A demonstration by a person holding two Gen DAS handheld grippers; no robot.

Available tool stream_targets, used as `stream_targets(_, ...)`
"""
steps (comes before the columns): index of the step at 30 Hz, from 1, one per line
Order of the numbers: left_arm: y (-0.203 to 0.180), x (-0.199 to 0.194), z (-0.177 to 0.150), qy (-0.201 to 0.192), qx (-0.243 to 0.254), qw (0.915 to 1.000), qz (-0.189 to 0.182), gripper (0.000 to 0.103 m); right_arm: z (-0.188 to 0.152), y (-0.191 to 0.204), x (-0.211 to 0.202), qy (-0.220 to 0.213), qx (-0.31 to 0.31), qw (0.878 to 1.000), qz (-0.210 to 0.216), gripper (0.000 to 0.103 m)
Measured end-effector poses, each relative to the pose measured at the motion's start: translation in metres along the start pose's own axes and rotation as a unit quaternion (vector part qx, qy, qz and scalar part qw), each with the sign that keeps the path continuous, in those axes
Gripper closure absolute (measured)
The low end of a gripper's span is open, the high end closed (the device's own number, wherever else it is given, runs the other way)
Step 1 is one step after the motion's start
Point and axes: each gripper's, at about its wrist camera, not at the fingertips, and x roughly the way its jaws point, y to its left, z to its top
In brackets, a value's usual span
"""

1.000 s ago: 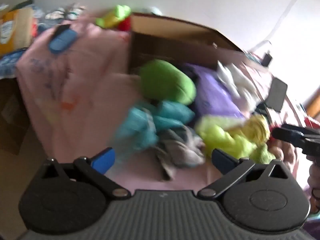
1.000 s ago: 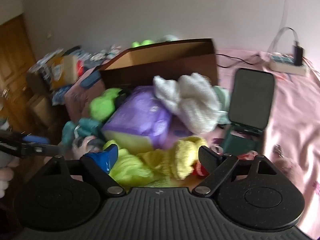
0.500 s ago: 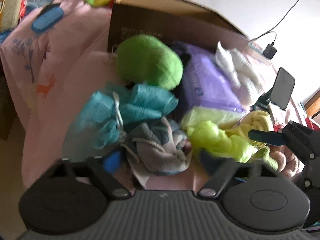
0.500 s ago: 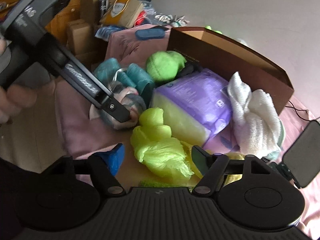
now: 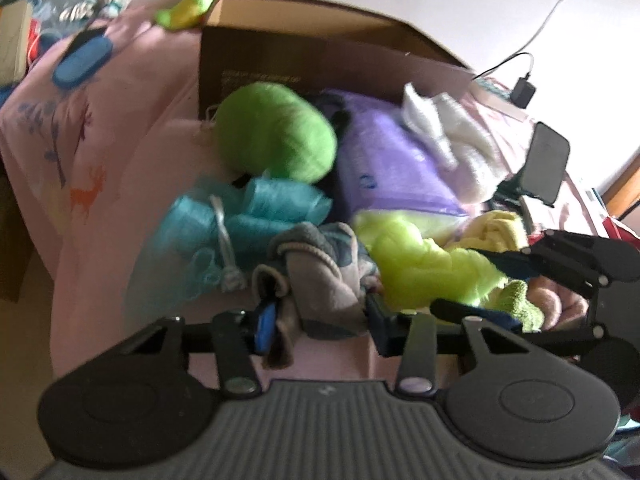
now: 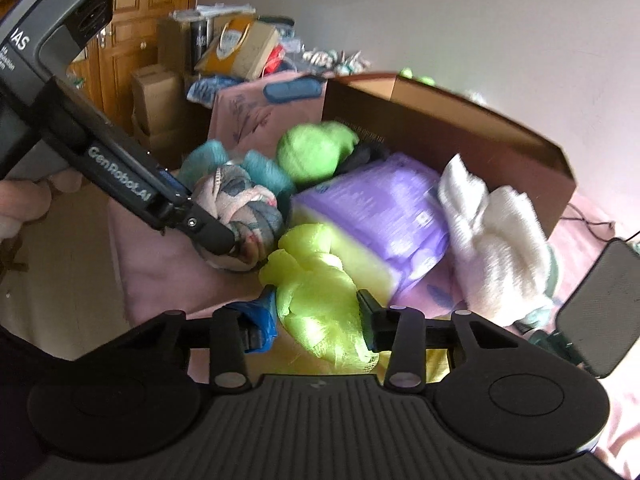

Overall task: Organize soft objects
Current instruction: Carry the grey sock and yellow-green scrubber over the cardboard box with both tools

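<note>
A pile of soft things lies on a pink bedspread [image 5: 120,140] in front of an open cardboard box [image 5: 320,60]. My left gripper [image 5: 320,320] is closing its jaws, and a knotted grey and pink cloth [image 5: 316,276] fills the gap and touches both pads. My right gripper [image 6: 318,320] is closing on a neon yellow-green mesh puff [image 6: 316,292], which also fills the gap. In the pile are a green plush ball [image 5: 276,132], a teal mesh puff [image 5: 240,232], a purple package [image 5: 392,168], a white towel [image 6: 496,248] and a yellow towel [image 5: 500,232].
A phone on a stand [image 5: 546,168] stands right of the pile, with a charger and cable behind it. A blue case [image 5: 82,60] lies at the bed's far left. Boxes and bags [image 6: 236,52] crowd the floor by a wooden door. A hand [image 6: 24,208] holds the left tool.
Both grippers have come down and in toward the pile. Their jaws have narrowed from wide open onto the cloth and the neon puff. The right view has rolled.
</note>
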Motion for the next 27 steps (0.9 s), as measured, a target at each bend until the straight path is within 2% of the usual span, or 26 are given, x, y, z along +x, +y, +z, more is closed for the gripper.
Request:
stream_targets(8, -0.023, -0.04, 0.016, -0.061, 0.041, 0.997, -0.024, 0.059, 0.013, -0.02, -0.025, -0.044, 0.009, 0.999, -0.02, 0.08)
stream_targets(15, -0.034, -0.054, 0.055, -0.109, 0.06, 0.991, -0.049, 0.059, 0.033, -0.054, -0.036, -0.085, 0.07, 0.993, -0.049, 0.08)
stream_targets(21, -0.04, -0.056, 0.106, -0.151, 0.076, 0.984, -0.056, 0.059, 0.07, -0.096, -0.027, -0.109, 0.161, 0.979, -0.056, 0.08)
stream_targets(27, -0.041, -0.041, 0.167, -0.185, 0.093, 0.978, -0.023, 0.059, 0.102, -0.138, 0.01, -0.102, 0.256, 0.96, -0.057, 0.08)
